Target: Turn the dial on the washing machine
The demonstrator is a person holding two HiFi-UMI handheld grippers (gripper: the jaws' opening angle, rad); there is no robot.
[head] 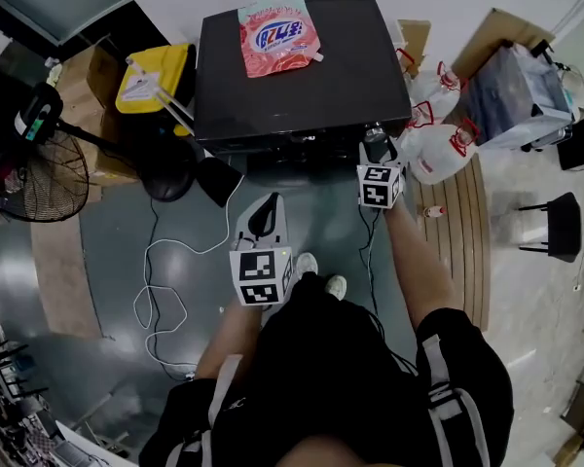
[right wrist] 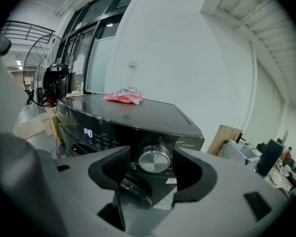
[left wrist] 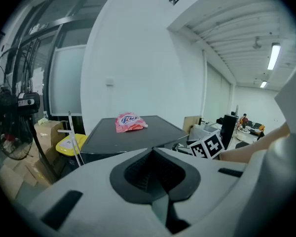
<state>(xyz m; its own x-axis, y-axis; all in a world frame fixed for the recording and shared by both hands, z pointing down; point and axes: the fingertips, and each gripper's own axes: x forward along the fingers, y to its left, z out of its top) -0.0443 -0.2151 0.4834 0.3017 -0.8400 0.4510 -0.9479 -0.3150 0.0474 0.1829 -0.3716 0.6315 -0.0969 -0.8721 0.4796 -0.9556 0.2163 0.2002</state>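
Dial (right wrist: pixel 155 159) framed btwn spread right jaws, no grip yet

Nearest me, the left gripper (left wrist: pixel 155 174) hangs low by my body w/ its jaws pressed together and nothing in them. It's well back from the panel and I judge it has no part in this step.

Further out, the right gripper (right wrist: pixel 154 168) is up at the front of the washing machine (head: pixel 302 76), jaws wide. The round metal dial sits on the right part of the control panel, and in the right gripper view it lies btwn the two pads w/ a gap showing on each side. Neither pad touches it.

To do this step well, as I see it:
- ctr the dial first; it looks a bit nearer the left pad, so I'd nudge right.
- push in square to the panel so the pads land on the rim, not the face.
- close evenly and firmly enough not to slip on smooth metal.
- rotate abt the dial's own axis, wrist only, no sideways drag.
- watch the lit display (right wrist: pixel 88 132) left of the dial as a check that the setting changes.

Beyond, a pink detergent pouch (head: pixel 275 35) lies on the machine's top, clear of the work.
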